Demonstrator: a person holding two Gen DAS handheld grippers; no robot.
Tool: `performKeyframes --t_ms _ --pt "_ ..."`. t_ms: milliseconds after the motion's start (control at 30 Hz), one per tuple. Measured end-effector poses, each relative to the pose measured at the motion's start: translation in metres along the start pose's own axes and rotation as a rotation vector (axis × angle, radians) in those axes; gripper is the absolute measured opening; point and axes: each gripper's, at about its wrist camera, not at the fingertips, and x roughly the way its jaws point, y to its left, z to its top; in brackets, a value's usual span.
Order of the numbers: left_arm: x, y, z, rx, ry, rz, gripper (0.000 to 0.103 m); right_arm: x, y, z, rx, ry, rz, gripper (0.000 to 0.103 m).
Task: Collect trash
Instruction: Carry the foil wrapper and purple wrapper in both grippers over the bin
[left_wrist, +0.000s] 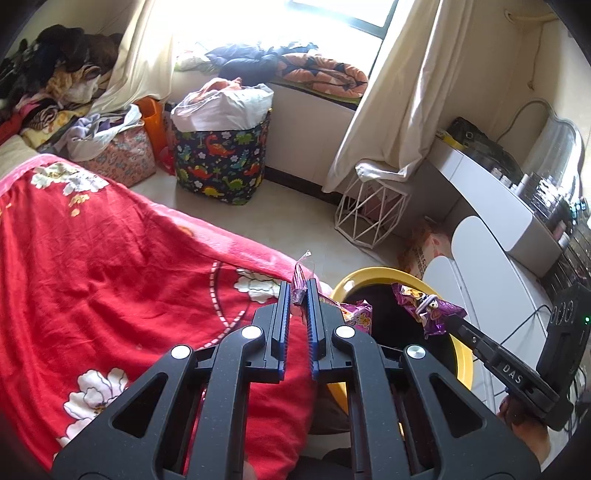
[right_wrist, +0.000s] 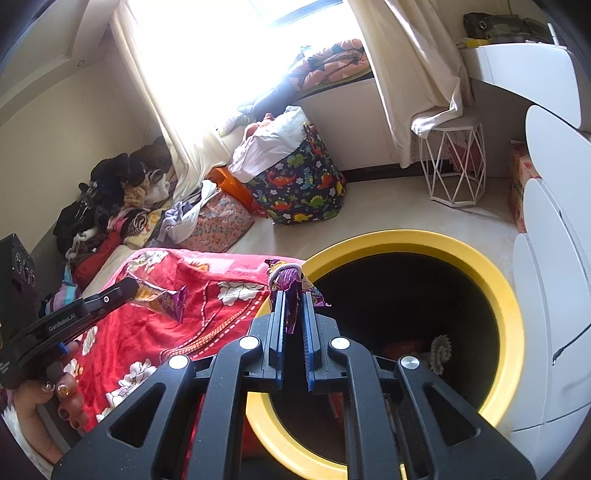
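Two crumpled purple wrappers, one per hand-held gripper: right wrapper (right_wrist: 291, 291) pinched by right hand-held gripper (right_wrist: 294, 314) over the bin (right_wrist: 506, 295), apparently ready for dropping; left wrapper (left_wrist: 301, 286) pinched by left hand-held gripper (left_wrist: 298, 295) above the bed (left_wrist: 110, 258) edge, just beside the bin.

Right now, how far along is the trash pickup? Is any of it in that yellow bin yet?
Some stuff already lies at the bottom of the yellow bin. In hand: the left gripper pinches a snack wrapper over the red blanket; the right gripper holds a purple wrapper at the rim. Left: dropping both in.
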Motion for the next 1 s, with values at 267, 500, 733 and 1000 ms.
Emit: performKeyframes --t_ms 267,500,733,1000 --pt "-0.003 -0.018 -0.003 0.04 -0.003 -0.017 0.005 -0.007 -0.01 0.002 0.025 -0.018 -0.018 0.008" --pt "-0.003 -0.033 -0.004 0.075 -0.007 -0.032 0.005 -0.013 -0.019 0.003 0.039 -0.034 -0.047 0.008" --pt "-0.001 -0.049 -0.009 0.113 0.0 -0.051 0.005 -0.018 -0.034 0.004 0.068 -0.048 -0.077 0.008" --pt "0.006 -0.069 -0.018 0.151 0.021 -0.071 0.005 -0.023 -0.049 0.005 0.087 -0.059 -0.109 0.008"
